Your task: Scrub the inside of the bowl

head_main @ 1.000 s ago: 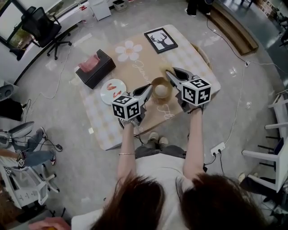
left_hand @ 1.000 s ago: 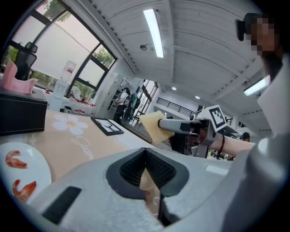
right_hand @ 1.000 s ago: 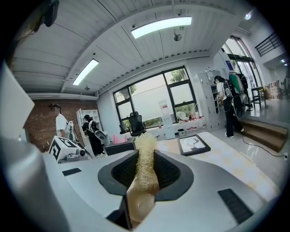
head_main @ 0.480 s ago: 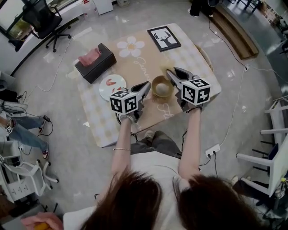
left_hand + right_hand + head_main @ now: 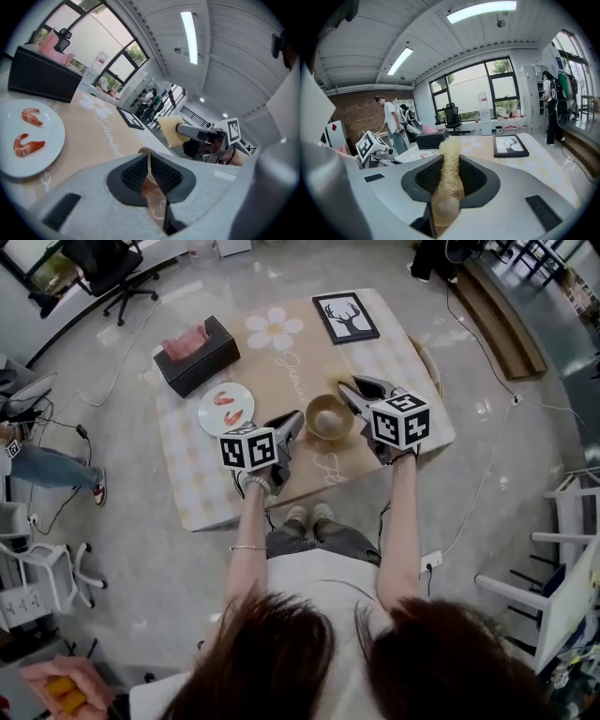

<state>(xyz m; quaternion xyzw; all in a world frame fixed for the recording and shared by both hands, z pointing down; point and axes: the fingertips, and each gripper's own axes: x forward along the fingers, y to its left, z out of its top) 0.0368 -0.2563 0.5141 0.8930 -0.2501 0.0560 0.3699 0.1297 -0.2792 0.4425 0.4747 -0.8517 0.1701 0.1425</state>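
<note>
Right side first: my right gripper has its jaws clamped on the scrubber. Straw-coloured fibres are squeezed between the pads and bristle out past the tips. A rounded tan lump sits low in the gap, and I can't tell what it is.

Over to my left gripper: jaws pressed together, just a hairline seam with a sliver of tan showing through. A small tan arc peeks over the tips, and I can't say whether that's a rim.

Now the bowl. It's upright on the tan mat, right between my two grippers. The left tips are just beside its left rim and the right tips are up by its far right rim. Touching or not, I can't make out from above.

Further out, a white plate lies left of the bowl, beyond my left gripper, with two shrimps on it. Behind that sits a black tissue box with a pink tissue poking up. A white flower is printed on the mat, and a framed picture of a deer lies flat near the far edge of the table.
</note>
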